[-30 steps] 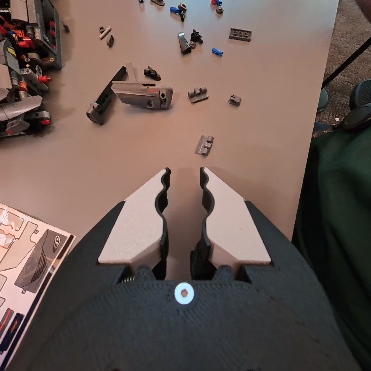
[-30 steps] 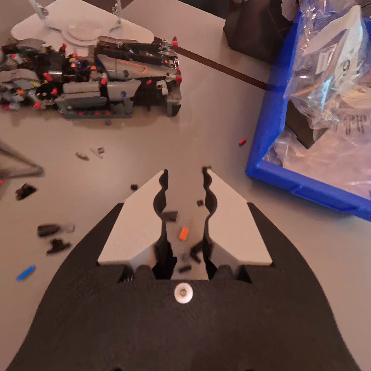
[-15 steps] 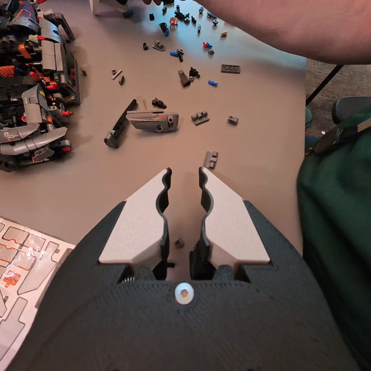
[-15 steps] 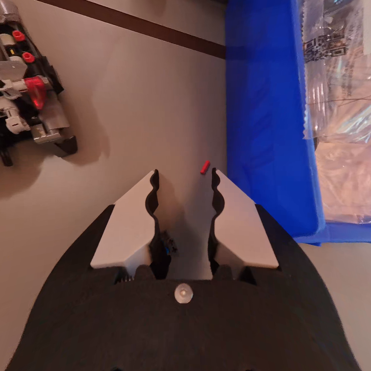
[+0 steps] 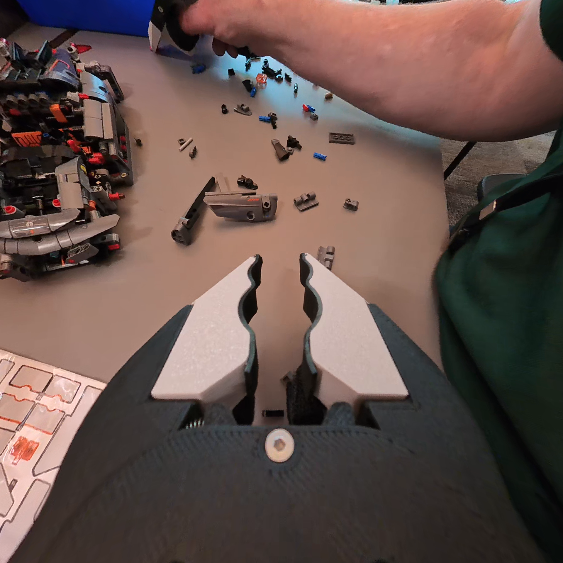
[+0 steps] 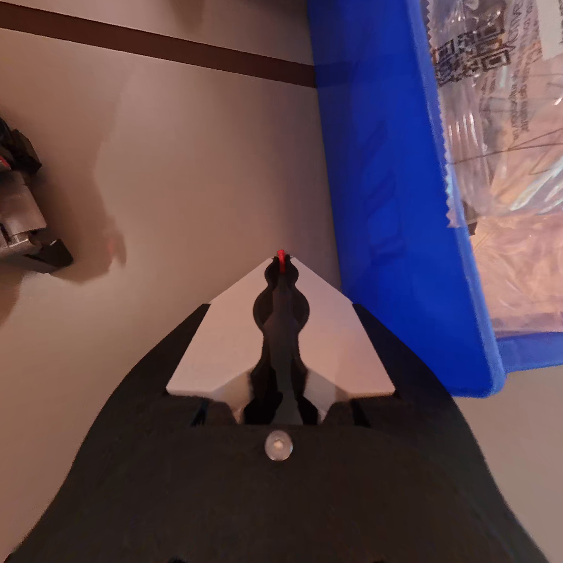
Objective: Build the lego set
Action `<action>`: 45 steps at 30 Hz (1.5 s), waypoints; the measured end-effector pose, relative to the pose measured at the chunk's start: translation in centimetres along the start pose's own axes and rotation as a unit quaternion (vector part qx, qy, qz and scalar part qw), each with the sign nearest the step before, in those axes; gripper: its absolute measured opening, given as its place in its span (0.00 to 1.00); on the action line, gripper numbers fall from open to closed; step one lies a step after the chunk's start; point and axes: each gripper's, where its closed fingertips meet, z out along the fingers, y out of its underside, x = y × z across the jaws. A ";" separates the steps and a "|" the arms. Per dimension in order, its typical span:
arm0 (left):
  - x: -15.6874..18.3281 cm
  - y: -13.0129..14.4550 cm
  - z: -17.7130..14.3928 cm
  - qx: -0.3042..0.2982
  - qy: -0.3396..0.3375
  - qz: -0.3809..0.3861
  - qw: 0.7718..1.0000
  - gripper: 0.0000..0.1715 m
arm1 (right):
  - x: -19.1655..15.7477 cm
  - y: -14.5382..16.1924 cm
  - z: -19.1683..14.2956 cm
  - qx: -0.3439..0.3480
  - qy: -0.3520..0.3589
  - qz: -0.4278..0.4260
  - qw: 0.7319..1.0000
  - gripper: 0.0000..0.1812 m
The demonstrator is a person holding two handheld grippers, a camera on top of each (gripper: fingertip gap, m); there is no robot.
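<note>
Red plastic shows at the very tips of the right gripper (image 6: 281,259): a small red pin (image 6: 281,262) is pinched between the closed fingers, its end poking out past them. It sits low over the grey table (image 6: 189,170), just beside the wall of the blue bin (image 6: 380,213), which holds clear bags (image 6: 502,152) of parts. The corner of the half-built model (image 6: 21,222) is off to the left in that view.

In the left wrist view, the left gripper (image 5: 280,259) hangs above the table with its fingers apart and nothing between them. Ahead of it lie a grey panel piece (image 5: 243,207), a black beam (image 5: 192,213), a small grey clip (image 5: 326,256) just by the right fingertip, and a scatter of blue, black and grey bits. The big model takes up the left side, and a sticker sheet (image 5: 33,426) lies at the lower left. The person's arm (image 5: 380,67) reaches across the far side.

The step in hand looks like fetching a stray pin. Next it likely has to be lifted clear without slipping from such a shallow grip, carried to the model or a loose part, and lined up end-on with a hole, perhaps with the left gripper steadying that part.
</note>
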 end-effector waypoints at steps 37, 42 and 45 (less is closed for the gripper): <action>4.2 3.5 0.0 -0.092 -0.045 0.008 0.995 0.16 | -24.6 13.8 -26.0 0.104 -0.381 -0.203 0.896 0.00; 5.3 3.9 0.9 -0.103 -0.030 0.020 0.994 0.17 | -26.5 17.0 -25.9 0.079 -0.400 -0.245 0.879 0.00; 6.0 4.1 1.8 -0.118 -0.020 0.038 0.992 0.19 | -27.2 18.4 -26.0 0.070 -0.409 -0.277 0.867 0.00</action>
